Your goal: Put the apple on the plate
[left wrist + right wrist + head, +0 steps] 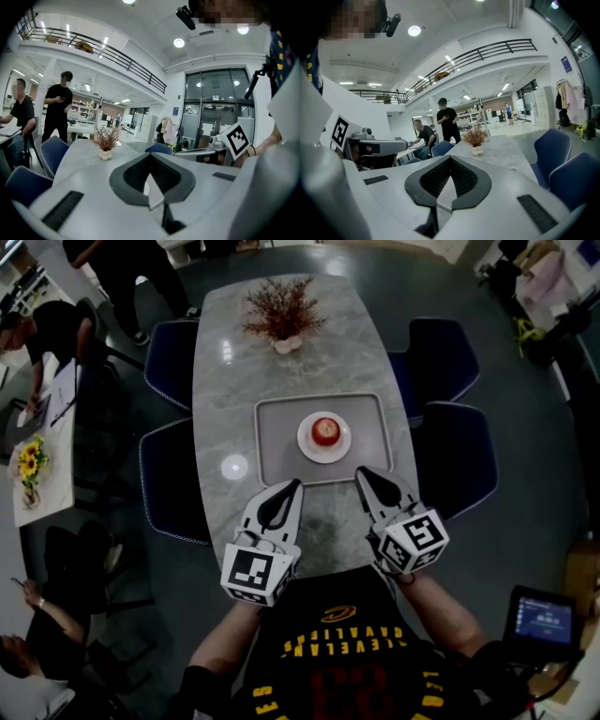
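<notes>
- The table (220, 381) carries the tray (272, 442) across its middle. A potted dried plant (284, 338) stands beyond the tray's far edge, well apart from it.
- The tray is where we see the risk: a gripper tip dipping onto its near rim could jolt it and send the fruit rolling.
- The left gripper (292, 486) hovers at the tray's near rim, on its left half. It points towards the tray, tilted slightly down, with its jaws pressed together on nothing.
- The right gripper (364, 474) is held the same way, its tip appearing over the tray's near right corner. Its jaws also meet tip to tip and are empty.
- The plate (305, 443) sits inside the tray, slightly right of its centre.
- The apple (325, 430) rests on the plate, within the tray and apart from both grippers. We judge the task done, so any further reach towards the tray only invites a knock.
</notes>
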The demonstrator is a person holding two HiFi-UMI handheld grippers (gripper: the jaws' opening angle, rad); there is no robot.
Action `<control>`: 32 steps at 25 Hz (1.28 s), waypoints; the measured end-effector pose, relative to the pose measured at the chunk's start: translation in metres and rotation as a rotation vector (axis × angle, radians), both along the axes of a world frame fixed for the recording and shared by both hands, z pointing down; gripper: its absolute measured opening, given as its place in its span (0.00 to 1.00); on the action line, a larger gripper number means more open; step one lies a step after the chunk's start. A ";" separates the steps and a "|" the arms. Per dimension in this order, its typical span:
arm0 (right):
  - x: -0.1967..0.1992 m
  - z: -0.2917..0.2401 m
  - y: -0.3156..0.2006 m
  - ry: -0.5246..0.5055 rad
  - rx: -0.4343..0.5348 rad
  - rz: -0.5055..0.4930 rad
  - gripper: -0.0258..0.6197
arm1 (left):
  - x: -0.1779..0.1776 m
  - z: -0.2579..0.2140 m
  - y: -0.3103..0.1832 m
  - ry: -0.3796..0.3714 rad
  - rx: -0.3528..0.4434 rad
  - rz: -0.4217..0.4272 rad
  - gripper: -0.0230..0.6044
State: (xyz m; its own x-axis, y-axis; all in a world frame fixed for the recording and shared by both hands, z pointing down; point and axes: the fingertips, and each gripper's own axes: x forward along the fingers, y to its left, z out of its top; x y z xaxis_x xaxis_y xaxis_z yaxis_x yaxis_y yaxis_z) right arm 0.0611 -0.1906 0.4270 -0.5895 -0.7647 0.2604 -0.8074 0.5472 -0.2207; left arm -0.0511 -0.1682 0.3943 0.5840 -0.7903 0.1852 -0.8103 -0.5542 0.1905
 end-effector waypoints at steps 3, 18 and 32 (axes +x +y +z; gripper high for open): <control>-0.001 -0.008 0.005 0.005 0.032 -0.007 0.05 | 0.000 -0.005 0.004 0.008 0.008 -0.001 0.04; -0.024 -0.059 0.034 0.079 0.247 -0.035 0.05 | 0.003 -0.045 0.029 0.017 0.118 0.035 0.04; -0.024 -0.068 0.036 0.077 0.261 -0.037 0.05 | 0.006 -0.048 0.031 0.033 0.109 0.044 0.04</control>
State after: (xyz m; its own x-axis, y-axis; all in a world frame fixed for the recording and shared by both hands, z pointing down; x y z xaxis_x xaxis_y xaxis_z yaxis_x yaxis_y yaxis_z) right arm 0.0369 -0.1541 0.3594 -0.6043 -0.7901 0.1027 -0.7948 0.6068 -0.0075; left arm -0.0449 -0.1369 0.3465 0.6228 -0.7783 0.0796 -0.7792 -0.6078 0.1531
